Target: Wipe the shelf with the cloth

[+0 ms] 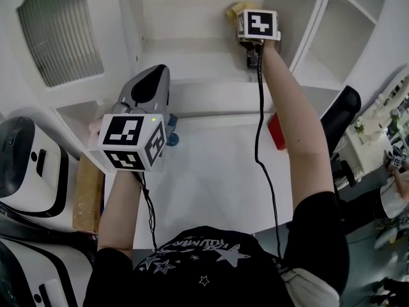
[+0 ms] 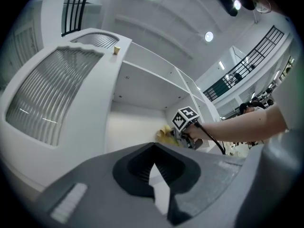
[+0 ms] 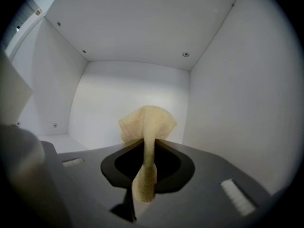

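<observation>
The right hand-held gripper [image 3: 145, 155] is up inside the white shelf [image 1: 192, 59], jaws pinching the yellow cloth [image 3: 147, 122] by a narrow fold, so the loose bunch mushrooms out ahead of the tips. That looks deliberate: the soft end would meet the panels, not the hard jaws. The cloth sits at the compartment's back right corner, close to the rear wall; contact can't be confirmed from here.

The left hand-held gripper [image 2: 153, 175] hangs low over the table [image 1: 211, 171], jaws pressed nearly together on nothing, probably parked clear of the wiping arm.

As for writing: the cubes carry only black-and-white square markers, and the lettering on the person's dark star-print shirt [image 1: 192, 245] is too warped to read. No brand shows on the shelf.
</observation>
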Tool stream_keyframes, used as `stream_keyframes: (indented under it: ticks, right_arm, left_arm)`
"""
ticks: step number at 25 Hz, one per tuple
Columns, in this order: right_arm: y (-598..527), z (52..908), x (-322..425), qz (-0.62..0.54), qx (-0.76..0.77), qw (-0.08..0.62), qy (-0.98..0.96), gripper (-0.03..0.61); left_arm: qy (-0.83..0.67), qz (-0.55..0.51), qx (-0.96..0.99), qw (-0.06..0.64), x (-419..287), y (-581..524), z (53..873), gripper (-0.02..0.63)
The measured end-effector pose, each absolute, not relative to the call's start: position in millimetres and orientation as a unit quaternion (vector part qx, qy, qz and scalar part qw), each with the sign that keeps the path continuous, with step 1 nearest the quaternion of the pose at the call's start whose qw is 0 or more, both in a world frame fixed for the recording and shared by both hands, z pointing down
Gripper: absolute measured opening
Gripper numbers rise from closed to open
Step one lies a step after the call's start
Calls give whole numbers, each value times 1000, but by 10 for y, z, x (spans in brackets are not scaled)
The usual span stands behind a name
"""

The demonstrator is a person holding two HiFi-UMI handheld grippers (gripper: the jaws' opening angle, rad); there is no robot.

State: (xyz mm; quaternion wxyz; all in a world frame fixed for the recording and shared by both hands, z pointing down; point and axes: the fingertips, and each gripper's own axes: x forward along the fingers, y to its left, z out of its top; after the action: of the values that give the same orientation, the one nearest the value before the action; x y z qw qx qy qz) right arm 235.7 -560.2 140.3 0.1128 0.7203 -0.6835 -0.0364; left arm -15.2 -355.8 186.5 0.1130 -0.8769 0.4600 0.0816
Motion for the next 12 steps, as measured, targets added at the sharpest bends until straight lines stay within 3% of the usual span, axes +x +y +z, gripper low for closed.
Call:
stream_keyframes:
  ticks: [12]
  right_arm:
    - [-5407, 1303, 1116, -76, 585, 176, -788, 77]
  left_arm:
    - [482, 79, -865, 113, -333, -3538, 1881, 0]
